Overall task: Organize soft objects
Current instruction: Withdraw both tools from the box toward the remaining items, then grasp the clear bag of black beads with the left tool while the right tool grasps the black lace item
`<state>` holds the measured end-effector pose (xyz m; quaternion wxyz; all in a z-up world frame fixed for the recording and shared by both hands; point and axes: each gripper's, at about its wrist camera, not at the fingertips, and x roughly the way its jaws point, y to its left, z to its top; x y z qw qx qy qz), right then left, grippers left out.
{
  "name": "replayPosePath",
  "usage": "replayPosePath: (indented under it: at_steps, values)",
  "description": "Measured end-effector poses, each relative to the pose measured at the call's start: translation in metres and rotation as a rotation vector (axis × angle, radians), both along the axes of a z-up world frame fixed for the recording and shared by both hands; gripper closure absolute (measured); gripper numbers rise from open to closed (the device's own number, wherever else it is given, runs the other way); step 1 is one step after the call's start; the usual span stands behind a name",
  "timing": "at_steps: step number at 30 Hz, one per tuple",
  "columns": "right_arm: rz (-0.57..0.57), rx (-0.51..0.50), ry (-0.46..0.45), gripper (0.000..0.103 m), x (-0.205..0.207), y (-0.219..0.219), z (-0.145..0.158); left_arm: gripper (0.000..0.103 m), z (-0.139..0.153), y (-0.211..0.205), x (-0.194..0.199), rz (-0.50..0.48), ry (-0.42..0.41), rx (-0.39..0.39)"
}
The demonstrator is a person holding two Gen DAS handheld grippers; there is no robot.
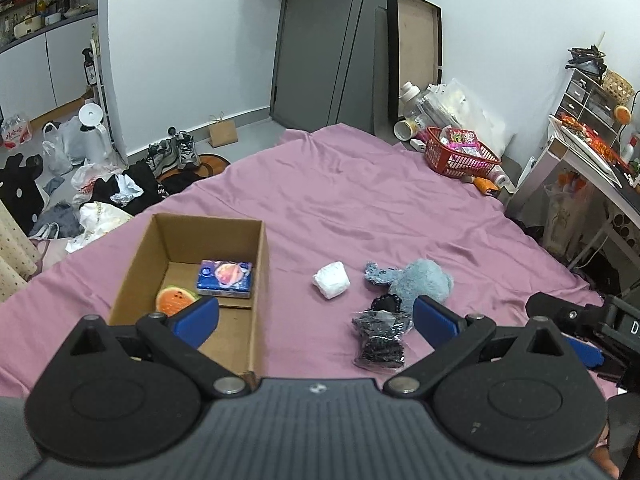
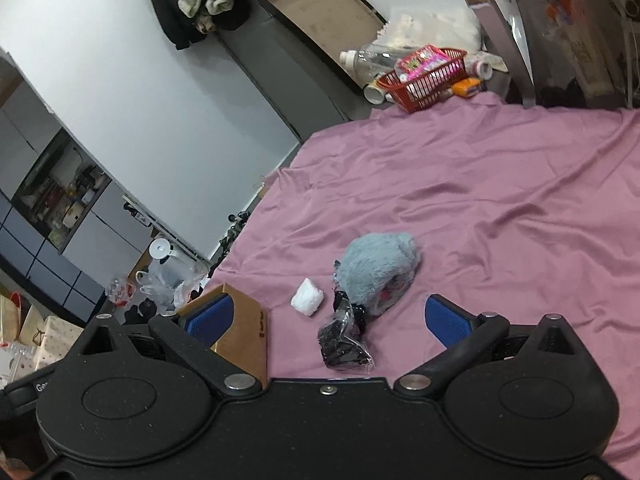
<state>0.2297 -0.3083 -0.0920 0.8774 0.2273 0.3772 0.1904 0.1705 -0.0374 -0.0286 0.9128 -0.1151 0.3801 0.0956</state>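
An open cardboard box [image 1: 140, 256] sits on the pink bedsheet at the left, holding a blue tissue pack [image 1: 225, 279] and a watermelon-slice plush [image 1: 175, 300]. To its right lie a white soft bundle [image 1: 331, 279], a grey-blue plush [image 1: 420, 283] and a black item in clear plastic [image 1: 378, 338]. My left gripper [image 1: 316, 322] hovers open, straddling the box's right wall. My right gripper [image 2: 328, 320] is open above the black packet [image 2: 344, 344], near the white bundle [image 2: 307, 297], the plush [image 2: 378, 266] and the box's corner [image 2: 244, 336].
A red basket [image 1: 460, 154] with packets, bottles and bags stands at the bed's far corner. A desk [image 1: 592, 160] with drawers lines the right side. Shoes, bags and clothes litter the floor at the left [image 1: 92, 184]. A wide stretch of pink sheet [image 1: 360, 200] lies beyond the objects.
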Motion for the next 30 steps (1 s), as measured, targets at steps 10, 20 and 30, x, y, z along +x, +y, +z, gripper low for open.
replayPosePath:
  at_steps: [10, 20, 30]
  values:
    - [-0.075, -0.024, -0.051, 0.000, 0.000, -0.009, -0.005, 0.001, -0.029, -0.023, 0.018, -0.028, 0.027, -0.022]
    - [-0.088, -0.022, 0.052, 0.000, 0.017, -0.002, -0.028, 0.002, -0.071, -0.031, 0.044, -0.017, 0.111, -0.083]
    - [-0.083, 0.060, 0.165, 0.000, 0.040, -0.002, -0.054, 0.003, -0.107, -0.034, 0.067, -0.023, 0.163, -0.167]
